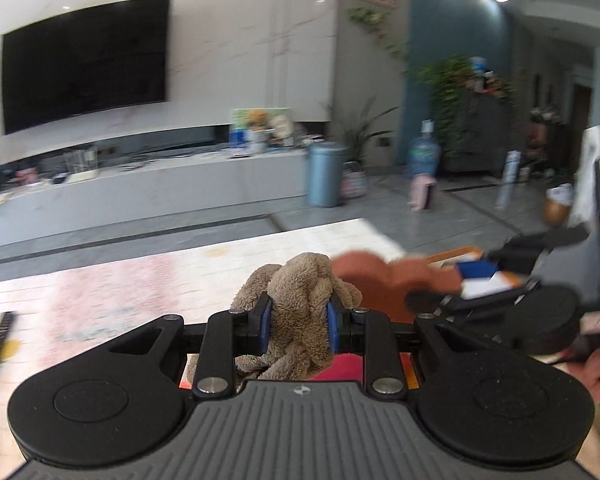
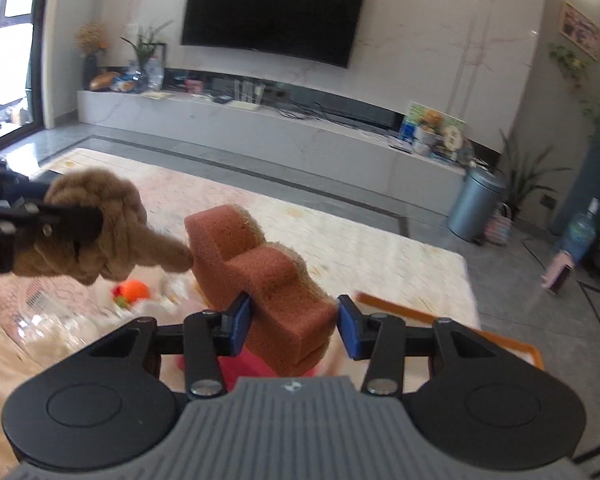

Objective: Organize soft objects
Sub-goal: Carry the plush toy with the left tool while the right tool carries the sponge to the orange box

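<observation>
My left gripper (image 1: 298, 320) is shut on a knotted tan plush cloth (image 1: 300, 292), held up in the air; the cloth also shows at the left of the right wrist view (image 2: 100, 236). My right gripper (image 2: 294, 326) is shut on an orange-brown sponge (image 2: 260, 280), whose left side is against the left pad and whose right edge is at the right pad. The sponge shows blurred in the left wrist view (image 1: 384, 280), just right of the plush cloth. In the right wrist view the tip of the cloth touches the sponge.
A pale rug (image 2: 340, 240) covers the floor below. An orange-rimmed tray (image 2: 500, 340) and a red item (image 2: 236, 368) lie under the grippers. A small orange toy (image 2: 134, 292) and clear plastic lie at lower left. A TV bench (image 2: 260, 128) and a grey bin (image 2: 476, 208) stand beyond.
</observation>
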`<state>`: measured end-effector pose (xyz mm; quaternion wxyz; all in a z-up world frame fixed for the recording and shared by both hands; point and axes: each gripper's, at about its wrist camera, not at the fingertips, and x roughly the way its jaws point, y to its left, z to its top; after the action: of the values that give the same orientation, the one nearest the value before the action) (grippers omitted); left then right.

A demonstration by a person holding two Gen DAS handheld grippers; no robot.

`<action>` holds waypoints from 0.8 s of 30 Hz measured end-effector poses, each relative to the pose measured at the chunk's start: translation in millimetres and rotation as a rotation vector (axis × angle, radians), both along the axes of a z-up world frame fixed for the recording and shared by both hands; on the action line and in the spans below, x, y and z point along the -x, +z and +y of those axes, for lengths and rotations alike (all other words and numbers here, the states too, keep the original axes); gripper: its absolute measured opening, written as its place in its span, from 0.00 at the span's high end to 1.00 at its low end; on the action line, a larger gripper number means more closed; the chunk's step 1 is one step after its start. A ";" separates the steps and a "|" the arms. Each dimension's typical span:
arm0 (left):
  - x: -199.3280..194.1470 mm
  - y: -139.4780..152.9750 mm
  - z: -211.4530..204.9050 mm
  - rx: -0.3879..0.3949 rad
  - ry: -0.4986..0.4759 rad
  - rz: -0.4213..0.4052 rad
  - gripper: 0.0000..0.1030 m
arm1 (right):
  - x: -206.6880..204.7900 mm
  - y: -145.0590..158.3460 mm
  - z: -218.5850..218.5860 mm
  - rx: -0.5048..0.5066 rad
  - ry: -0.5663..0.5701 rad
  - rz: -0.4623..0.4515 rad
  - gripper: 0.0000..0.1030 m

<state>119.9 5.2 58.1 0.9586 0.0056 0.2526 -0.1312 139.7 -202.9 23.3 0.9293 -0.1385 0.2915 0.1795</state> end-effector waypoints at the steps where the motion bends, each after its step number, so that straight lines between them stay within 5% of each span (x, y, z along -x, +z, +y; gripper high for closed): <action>1: -3.2 1.3 -9.8 0.015 -0.029 0.002 0.71 | 1.9 -0.7 -8.9 0.003 -0.022 0.005 0.56; 7: -25.6 -1.7 -67.2 0.016 -0.165 0.002 0.71 | 8.5 -2.9 -64.2 0.019 -0.163 0.031 0.56; 14: -68.4 -26.7 -115.1 0.063 -0.247 0.119 0.71 | -6.9 -23.1 -99.0 0.034 -0.298 0.119 0.56; 18: -97.1 -49.6 -126.0 0.111 -0.247 0.242 0.71 | -23.3 -45.3 -110.0 0.041 -0.316 0.178 0.57; 24: -102.1 -60.0 -133.1 0.091 -0.283 0.248 0.71 | -41.7 -70.3 -105.2 0.090 -0.277 0.190 0.61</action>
<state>222.0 -128.0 -1.9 0.8913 -0.0185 0.3593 -0.2758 181.4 -308.2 -46.9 0.9062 -0.1208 0.4022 0.0489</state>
